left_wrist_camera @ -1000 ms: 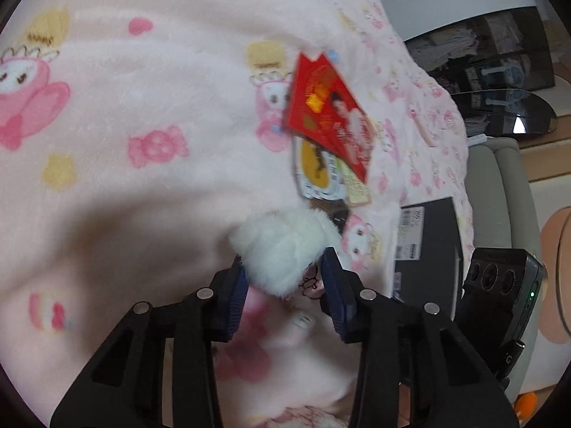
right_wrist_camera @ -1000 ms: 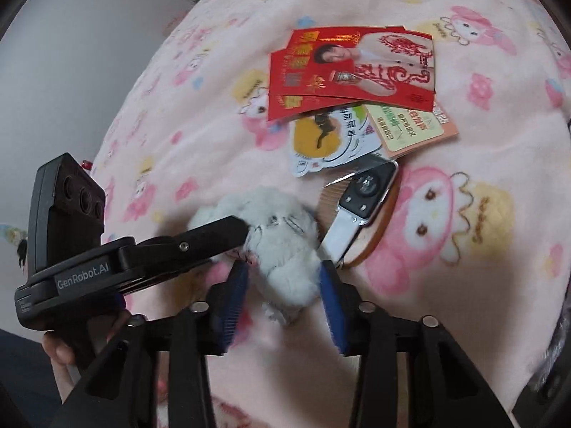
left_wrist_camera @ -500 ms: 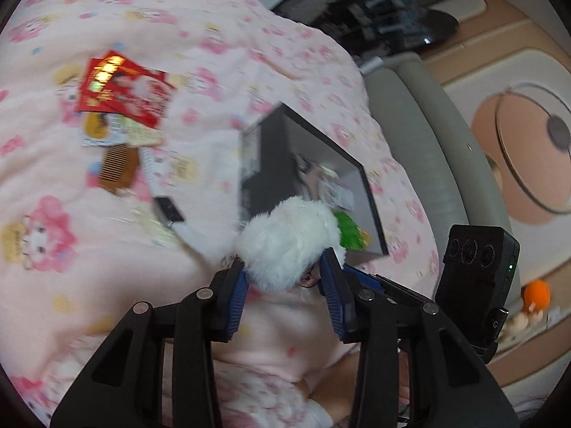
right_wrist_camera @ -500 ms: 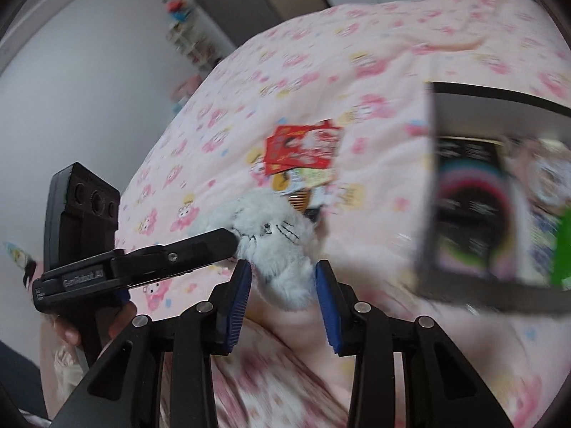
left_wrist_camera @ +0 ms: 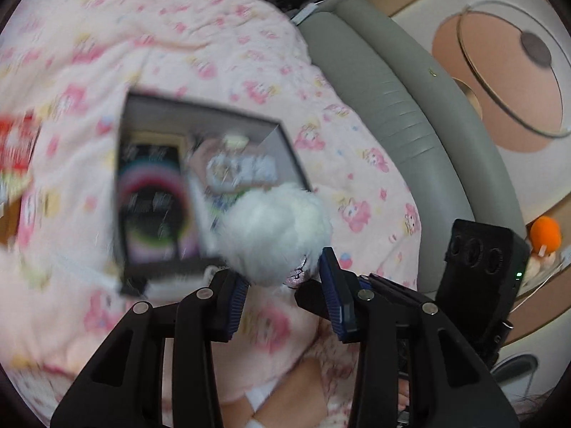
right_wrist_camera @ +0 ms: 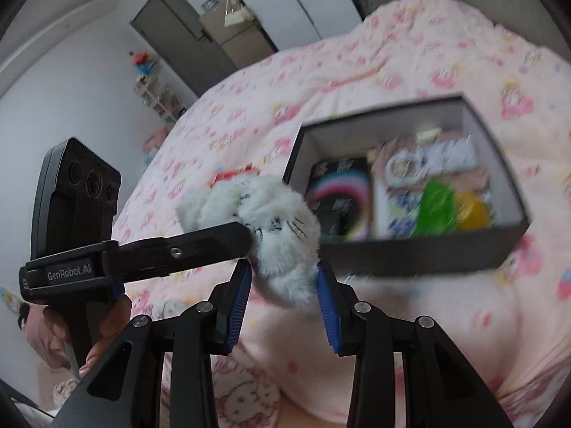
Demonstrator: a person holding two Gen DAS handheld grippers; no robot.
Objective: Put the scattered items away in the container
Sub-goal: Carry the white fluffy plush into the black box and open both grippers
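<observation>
As both jaws close in, plush toy point(right_wrist_camera: 282, 235) between.

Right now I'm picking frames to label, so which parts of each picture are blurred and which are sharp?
Left wrist view: the box and blanket are motion-smeared, its contents unreadable; the tongs and plush toy are fairly sharp. Right wrist view: box and blanket blurred too; tongs and toy crisp, fisheye bending the edges.
</observation>
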